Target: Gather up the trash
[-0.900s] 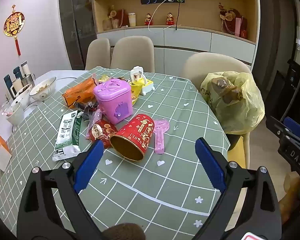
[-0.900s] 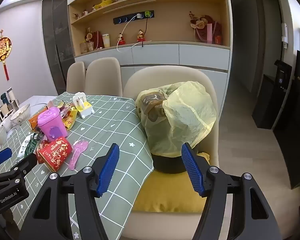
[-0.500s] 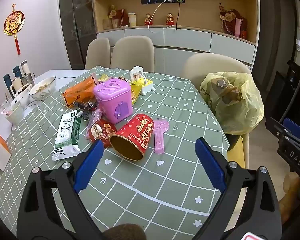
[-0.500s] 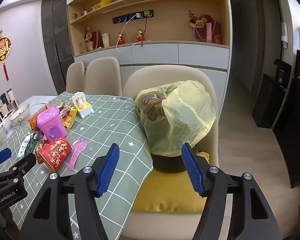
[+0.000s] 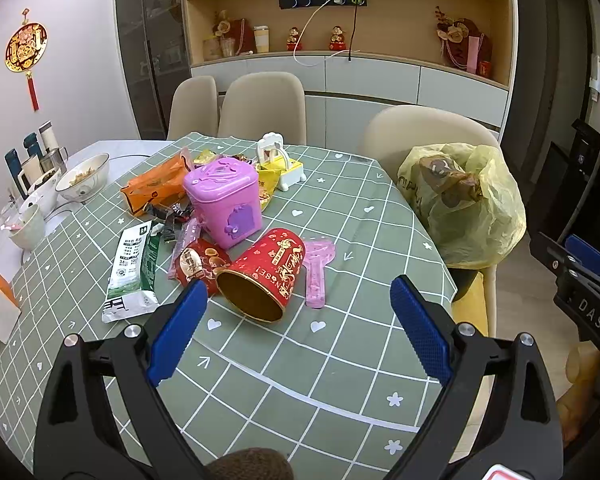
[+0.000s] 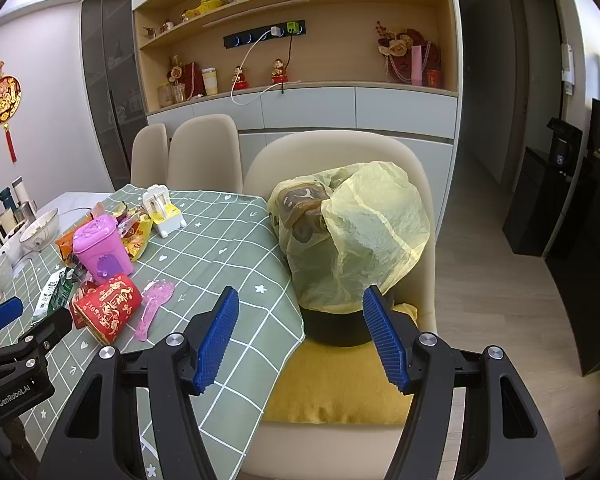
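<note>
Both grippers wide apart w/ nothing between the pads; left gripper (image 5: 296,322) hangs over the near part of the table (image 5: 340,360), tilted down toward the trash pile; right gripper (image 6: 300,340) sits off the table edge, aimed at the yellow bag (image 6: 360,240) on the chair (image 6: 340,152). Trash all on the green cloth: red paper cup (image 5: 264,274) lying on its side, mouth toward the left gripper, just beyond its pads; pink plastic scoop (image 5: 318,268) beside it; red snack packet (image 5: 196,262) and white-green sachet (image 5: 134,268) to the cup's left; orange wrapper (image 5: 156,188) further back behind the purple toy bin (image 5: 224,202). Nothing collected yet by the look of it; cup seems the likely first pick. Risks, imo: cup is round and on its side, so a pad nudging it could roll it off toward the scoop or the table edge; squeezing thin paper too hard would crush it; flat sachets give little to pinch, pads may snag the cloth instead; bag looks floppy, mouth not clearly open from here, so a drop could miss and land on the cushion (image 6: 332,392).
</note>
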Tool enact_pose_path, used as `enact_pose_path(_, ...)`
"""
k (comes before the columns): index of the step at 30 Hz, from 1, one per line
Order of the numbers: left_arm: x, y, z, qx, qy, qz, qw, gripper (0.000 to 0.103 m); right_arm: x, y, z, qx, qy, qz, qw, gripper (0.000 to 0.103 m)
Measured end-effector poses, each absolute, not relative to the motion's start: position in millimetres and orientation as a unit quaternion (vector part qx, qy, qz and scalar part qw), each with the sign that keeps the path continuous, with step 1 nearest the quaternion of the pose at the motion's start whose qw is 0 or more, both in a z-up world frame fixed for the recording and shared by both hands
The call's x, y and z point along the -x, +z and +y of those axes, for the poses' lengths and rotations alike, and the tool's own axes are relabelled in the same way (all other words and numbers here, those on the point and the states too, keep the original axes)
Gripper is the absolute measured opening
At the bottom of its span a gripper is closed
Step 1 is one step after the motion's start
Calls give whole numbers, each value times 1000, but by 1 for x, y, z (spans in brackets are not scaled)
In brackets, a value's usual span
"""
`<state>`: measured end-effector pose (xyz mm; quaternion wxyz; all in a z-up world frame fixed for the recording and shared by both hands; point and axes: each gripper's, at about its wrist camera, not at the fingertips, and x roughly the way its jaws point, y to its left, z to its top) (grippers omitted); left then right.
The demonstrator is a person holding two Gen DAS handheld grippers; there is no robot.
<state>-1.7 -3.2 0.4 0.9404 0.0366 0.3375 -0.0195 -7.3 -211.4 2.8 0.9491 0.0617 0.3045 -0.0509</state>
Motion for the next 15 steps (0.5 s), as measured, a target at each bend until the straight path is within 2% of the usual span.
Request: enact_pose_path(15, 2, 2, -3, -35, -21, 336, 941, 88, 7, 3, -214, -63, -52, 305, 949, 61)
